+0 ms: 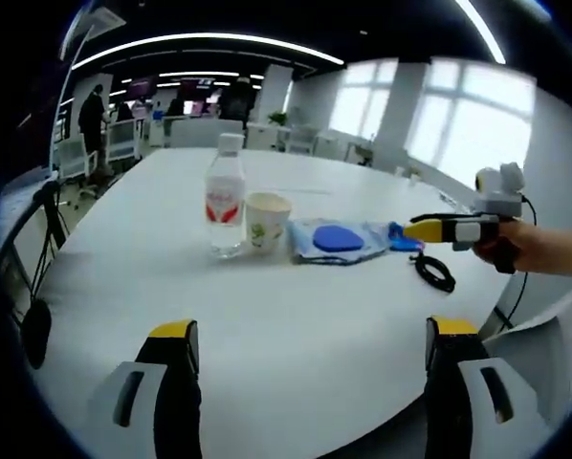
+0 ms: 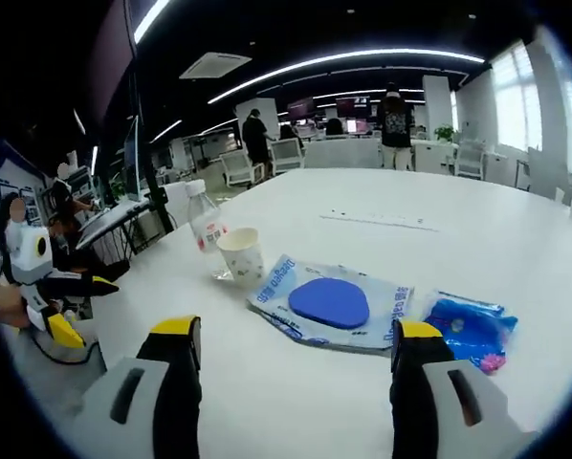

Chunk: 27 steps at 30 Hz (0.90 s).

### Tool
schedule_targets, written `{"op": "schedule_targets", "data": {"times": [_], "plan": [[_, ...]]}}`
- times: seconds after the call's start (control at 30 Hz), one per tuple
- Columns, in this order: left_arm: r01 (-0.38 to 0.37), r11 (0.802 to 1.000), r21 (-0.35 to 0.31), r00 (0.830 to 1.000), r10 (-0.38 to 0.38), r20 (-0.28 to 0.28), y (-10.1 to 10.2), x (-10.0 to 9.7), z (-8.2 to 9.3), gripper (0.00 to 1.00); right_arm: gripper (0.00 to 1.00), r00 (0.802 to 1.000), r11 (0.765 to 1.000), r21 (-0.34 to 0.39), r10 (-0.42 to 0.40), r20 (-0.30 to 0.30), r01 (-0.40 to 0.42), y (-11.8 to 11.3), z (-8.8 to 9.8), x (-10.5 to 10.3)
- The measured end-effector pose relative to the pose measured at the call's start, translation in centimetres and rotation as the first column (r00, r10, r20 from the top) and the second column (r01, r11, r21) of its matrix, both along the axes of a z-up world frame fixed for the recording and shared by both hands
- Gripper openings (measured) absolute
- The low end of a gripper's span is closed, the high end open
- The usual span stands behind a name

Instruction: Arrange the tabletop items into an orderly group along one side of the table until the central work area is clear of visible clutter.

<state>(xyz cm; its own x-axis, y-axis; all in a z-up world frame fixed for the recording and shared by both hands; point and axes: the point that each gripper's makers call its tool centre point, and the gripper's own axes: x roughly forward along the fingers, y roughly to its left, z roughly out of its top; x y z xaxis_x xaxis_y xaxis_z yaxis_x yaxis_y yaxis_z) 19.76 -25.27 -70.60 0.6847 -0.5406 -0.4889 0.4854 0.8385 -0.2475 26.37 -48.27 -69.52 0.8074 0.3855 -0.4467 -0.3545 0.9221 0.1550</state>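
Where the left gripper view begins, at the bottom of the frame: left tool (image 1: 310, 359), jaws apart, nothing between them, over bare white counter (image 1: 296, 306). Past it, mid-frame, a row: clear water bottle (image 1: 225, 198) with red label, upright; paper cup (image 1: 267, 222) just beside it on the right; then a flat plastic packet with a blue disc (image 1: 338, 238); then a smaller blue packet (image 1: 402, 237). Black cable loop (image 1: 434, 272) lying right of centre on the counter. Above it, at the right edge, right tool (image 1: 412, 229) held by a hand (image 1: 504, 251), yellow tips at the blue packet; cannot tell how its jaws stand there. Far upper left: chairs, desks, standing people. At the bottom of the right gripper view: right tool (image 2: 296, 359), jaws apart, empty. Just beyond, packet with the disc (image 2: 329, 302) at centre, blue packet (image 2: 470, 330) lower right, cup (image 2: 241, 254) and bottle (image 2: 206, 221) left of centre. Left tool (image 2: 74, 306) at the left edge, jaws apart.
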Motion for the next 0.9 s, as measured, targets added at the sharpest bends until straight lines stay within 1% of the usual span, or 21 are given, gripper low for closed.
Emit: {"op": "schedule_targets", "data": {"times": [0.07,0.2,0.33,0.37,0.47,0.53,0.7,0.83,0.9], "plan": [[0.015,1.0,0.003,1.0,-0.015,0.001,0.1,0.2,0.0,0.95,0.82,1.0,1.0,-0.01,-0.016,0.012,0.017,-0.8,0.3,-0.8],[0.031,0.999,0.011,1.0,-0.031,0.001,0.4,0.7,-0.1,0.94,0.81,0.999,0.998,-0.038,-0.051,0.014,0.051,-2.7,0.5,-2.7],[0.02,1.0,-0.003,1.0,-0.02,-0.008,0.9,1.0,-0.2,0.93,0.82,0.995,0.995,-0.034,-0.094,0.019,0.094,-4.8,0.7,-4.4],[0.02,1.0,-0.005,1.0,-0.02,-0.008,0.9,1.0,-0.2,0.93,0.82,0.995,0.995,-0.035,-0.096,0.02,0.097,-4.9,0.7,-4.5],[0.039,0.999,-0.004,0.999,-0.039,-0.006,0.7,0.9,-0.3,0.94,0.82,0.993,0.991,-0.055,-0.118,0.015,0.119,-6.6,0.5,-5.8],[0.043,0.999,0.002,0.999,-0.043,0.001,0.7,0.9,-0.2,0.94,0.82,0.992,0.99,-0.05,-0.128,0.009,0.129,-7.4,0.4,-6.5],[0.006,1.0,0.008,1.0,-0.006,0.021,0.7,0.8,0.4,0.95,0.82,0.992,0.991,-0.051,-0.123,0.003,0.123,-9.1,0.6,-7.5],[-0.034,0.999,0.01,0.999,0.034,0.004,0.5,0.5,0.8,0.95,0.82,0.989,0.989,-0.014,-0.149,-0.001,0.149,-10.4,1.2,-7.9],[-0.044,0.999,0.0,0.999,0.044,0.018,0.2,0.5,1.5,0.95,0.83,0.987,0.987,-0.004,-0.158,0.007,0.158,-11.1,1.5,-8.0]]}}
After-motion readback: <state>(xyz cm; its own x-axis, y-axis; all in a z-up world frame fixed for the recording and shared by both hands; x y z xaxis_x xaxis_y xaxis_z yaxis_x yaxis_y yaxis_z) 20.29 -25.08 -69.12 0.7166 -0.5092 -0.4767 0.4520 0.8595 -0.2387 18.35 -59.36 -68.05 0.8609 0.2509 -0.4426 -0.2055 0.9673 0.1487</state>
